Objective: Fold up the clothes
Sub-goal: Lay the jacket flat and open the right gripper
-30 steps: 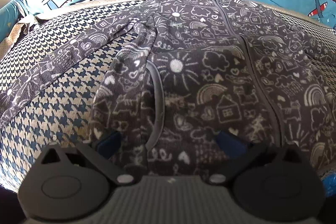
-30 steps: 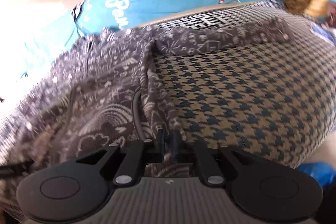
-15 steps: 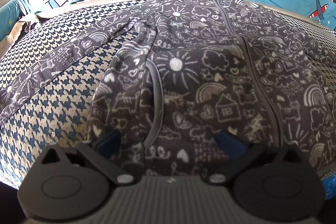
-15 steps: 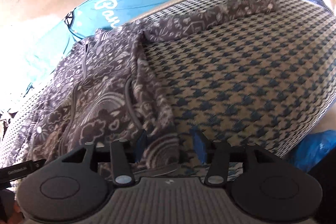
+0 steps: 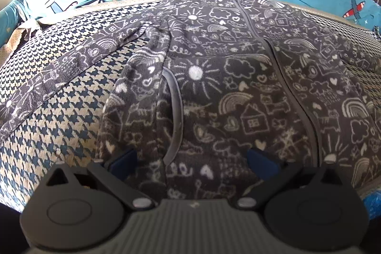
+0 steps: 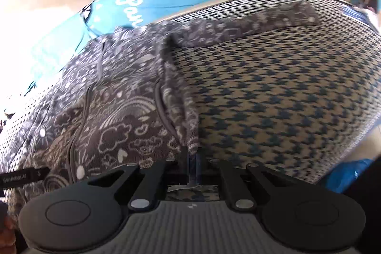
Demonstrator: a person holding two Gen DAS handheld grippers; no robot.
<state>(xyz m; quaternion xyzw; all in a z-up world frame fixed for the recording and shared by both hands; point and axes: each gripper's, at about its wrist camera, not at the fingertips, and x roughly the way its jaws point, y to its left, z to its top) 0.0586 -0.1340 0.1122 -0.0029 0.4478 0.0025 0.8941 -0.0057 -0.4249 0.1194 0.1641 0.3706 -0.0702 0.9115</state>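
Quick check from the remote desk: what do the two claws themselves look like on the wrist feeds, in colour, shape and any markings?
Both look alike: the left claw and the right claw have matte black linkage arms with silver pivot pins, two round black housings with circular recesses, and a ribbed grey centre body. The fingers carry dark blue pads. A black strap with small white lettering shows beside the right one.

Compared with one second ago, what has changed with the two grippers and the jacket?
The right gripper opened half a second ago and has now shut on the jacket at its hem corner. The left gripper stayed open over the hem, and the jacket lies spread on the bed as before.
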